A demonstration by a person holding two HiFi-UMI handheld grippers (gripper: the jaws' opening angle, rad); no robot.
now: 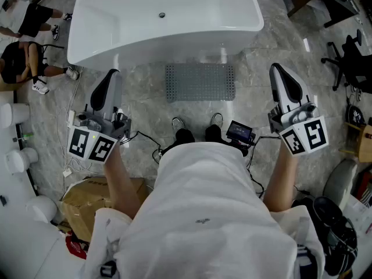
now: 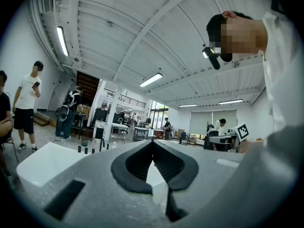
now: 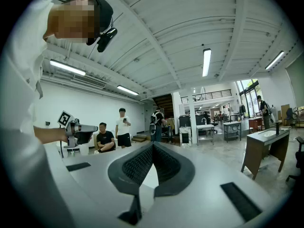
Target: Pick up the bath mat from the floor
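bath mat (image 1: 200,82): flat on the floor (image 1: 145,100), just before the bathtub (image 1: 174,44), ahead of the person's shoes (image 1: 185,135).
long axis: left-right, along the tub's front.
bearing: between and below the 2 grippers; neither gripper view shows it.
nearer gripper: about equal, hard to judge.
left gripper (image 1: 111,74): jaws together, empty.
right gripper (image 1: 276,70): jaws together, empty.

Large open workshop hall, strip lights (image 3: 206,62), workbenches (image 3: 234,127), freestanding bathtub (image 1: 163,22)
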